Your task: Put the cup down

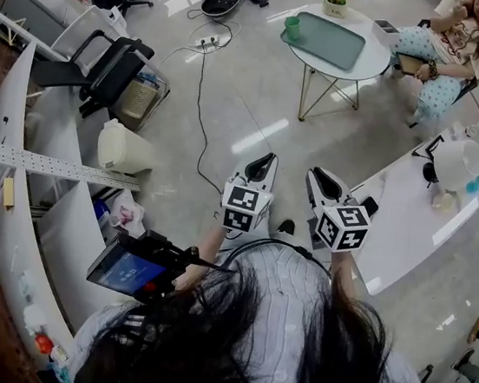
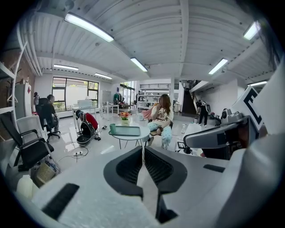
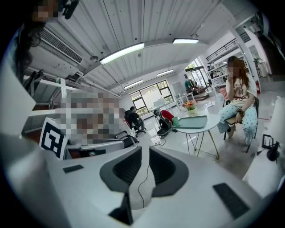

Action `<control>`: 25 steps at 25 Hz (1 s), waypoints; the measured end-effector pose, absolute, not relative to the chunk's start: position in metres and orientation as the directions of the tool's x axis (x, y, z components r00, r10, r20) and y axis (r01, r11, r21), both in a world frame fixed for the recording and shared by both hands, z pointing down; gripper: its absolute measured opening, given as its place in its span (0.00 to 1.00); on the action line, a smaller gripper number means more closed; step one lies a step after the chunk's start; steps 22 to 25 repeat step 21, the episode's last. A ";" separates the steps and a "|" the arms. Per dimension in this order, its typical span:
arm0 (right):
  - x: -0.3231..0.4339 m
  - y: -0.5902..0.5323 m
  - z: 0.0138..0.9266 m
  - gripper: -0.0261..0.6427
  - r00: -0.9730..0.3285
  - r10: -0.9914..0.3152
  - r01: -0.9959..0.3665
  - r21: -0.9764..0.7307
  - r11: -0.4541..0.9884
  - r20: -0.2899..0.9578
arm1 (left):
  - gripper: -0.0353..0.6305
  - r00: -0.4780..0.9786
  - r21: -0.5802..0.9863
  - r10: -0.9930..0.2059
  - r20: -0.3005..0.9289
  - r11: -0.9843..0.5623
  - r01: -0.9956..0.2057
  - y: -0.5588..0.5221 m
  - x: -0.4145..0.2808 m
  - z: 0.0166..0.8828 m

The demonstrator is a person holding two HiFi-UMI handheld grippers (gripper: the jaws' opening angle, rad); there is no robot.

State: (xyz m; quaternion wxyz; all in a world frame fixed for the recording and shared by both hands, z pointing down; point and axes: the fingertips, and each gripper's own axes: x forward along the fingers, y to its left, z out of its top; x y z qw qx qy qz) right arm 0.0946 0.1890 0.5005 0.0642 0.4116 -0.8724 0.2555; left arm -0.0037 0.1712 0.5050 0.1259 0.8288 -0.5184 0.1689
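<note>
Presently, note left gripper point(image 2: 144, 150) with jaws pressed together at the tips, nothing between; note right gripper point(image 3: 145, 149) with jaws a narrow slit apart, only floor point(image 1: 245, 82) showing through; locate green cup point(image 1: 292, 29) well ahead of both grippers, upright on round white table point(image 1: 375, 62), just beside the tray point(image 1: 329, 40); read cup as slightly left of left gripper's pointing line, right of right gripper's.

A round white counter point(image 1: 375, 62) stands well ahead of the left gripper point(image 1: 267, 158) and the right gripper point(image 1: 319, 176). On it lie a grey-green tray point(image 1: 325, 40), a green cup point(image 1: 292, 29) just beside the tray's left-gripper side, and a flower pot point(image 1: 335, 6) at the far edge.
</note>
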 end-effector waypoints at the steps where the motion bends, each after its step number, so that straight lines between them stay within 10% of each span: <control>1: 0.094 0.190 0.501 0.15 -0.652 -0.685 -0.752 -0.393 0.530 0.324 | 0.10 0.408 0.033 -0.814 0.412 -0.435 -0.900 0.172 -0.003 0.505; 25: 0.071 0.194 0.510 0.15 -0.671 -0.656 -0.739 -0.389 0.550 0.346 | 0.10 0.400 0.044 -0.813 0.424 -0.423 -0.905 0.175 -0.023 0.513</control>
